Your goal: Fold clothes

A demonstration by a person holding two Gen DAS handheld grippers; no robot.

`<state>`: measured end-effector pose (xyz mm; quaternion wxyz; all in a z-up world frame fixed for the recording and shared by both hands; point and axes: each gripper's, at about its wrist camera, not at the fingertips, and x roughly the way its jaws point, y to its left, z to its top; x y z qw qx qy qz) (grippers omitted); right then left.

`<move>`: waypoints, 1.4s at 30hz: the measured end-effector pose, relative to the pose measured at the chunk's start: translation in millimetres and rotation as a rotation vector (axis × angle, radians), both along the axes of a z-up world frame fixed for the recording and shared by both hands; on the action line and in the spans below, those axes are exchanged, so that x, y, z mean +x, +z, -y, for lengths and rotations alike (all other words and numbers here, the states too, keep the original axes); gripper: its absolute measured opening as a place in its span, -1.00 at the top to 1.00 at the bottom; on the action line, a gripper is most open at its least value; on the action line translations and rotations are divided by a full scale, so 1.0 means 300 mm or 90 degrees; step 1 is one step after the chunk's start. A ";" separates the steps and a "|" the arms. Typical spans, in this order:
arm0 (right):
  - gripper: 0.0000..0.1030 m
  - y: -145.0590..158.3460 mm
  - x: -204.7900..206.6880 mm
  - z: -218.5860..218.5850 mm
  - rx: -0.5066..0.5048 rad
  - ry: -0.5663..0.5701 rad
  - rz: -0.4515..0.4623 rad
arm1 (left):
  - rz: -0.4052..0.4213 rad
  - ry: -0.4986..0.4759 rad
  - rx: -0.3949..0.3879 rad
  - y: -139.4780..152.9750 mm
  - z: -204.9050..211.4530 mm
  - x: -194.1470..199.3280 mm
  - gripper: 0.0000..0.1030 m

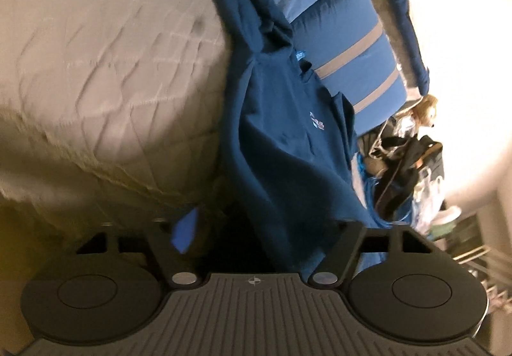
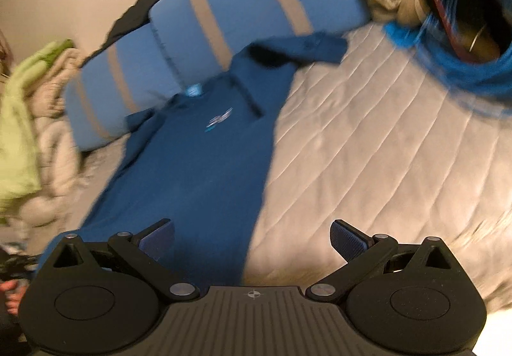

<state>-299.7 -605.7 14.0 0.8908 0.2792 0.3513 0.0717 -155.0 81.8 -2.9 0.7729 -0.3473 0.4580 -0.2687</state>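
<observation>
One dark blue shirt lies lengthwise on quilted bed, collar toward striped blue pillows at far side, hem nearest. Green and beige laundry pile far left. Left gripper: fingers spread, shirt fabric draping between them; actual pinch cannot be confirmed. Right gripper: spread, empty, above hem's right edge. Far sleeve lies spread out rightward. Fabric judged soft, light, limp, prone to sag and bunch; best hold likely hem corners or shoulder seams.

Left tool and right tool both spread wide, pads apart.
</observation>
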 end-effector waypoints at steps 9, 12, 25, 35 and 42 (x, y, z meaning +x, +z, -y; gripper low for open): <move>-0.92 -0.189 -0.043 -0.031 0.185 0.039 -0.048 | -0.054 0.008 -0.111 -0.081 0.002 -0.006 0.12; -0.85 -0.240 -0.055 -0.050 0.246 0.068 -0.058 | -0.061 0.008 -0.137 -0.089 0.003 -0.011 0.30; 0.85 -0.071 -0.147 -0.050 0.239 0.078 -0.031 | 0.023 0.010 -0.117 0.109 -0.037 -0.087 0.90; 0.86 0.120 -0.179 -0.050 0.167 0.087 -0.008 | 0.060 -0.020 -0.078 0.221 -0.065 -0.123 0.91; 0.86 0.164 -0.206 -0.059 0.159 0.113 -0.010 | 0.054 -0.019 -0.035 0.260 -0.109 -0.146 0.94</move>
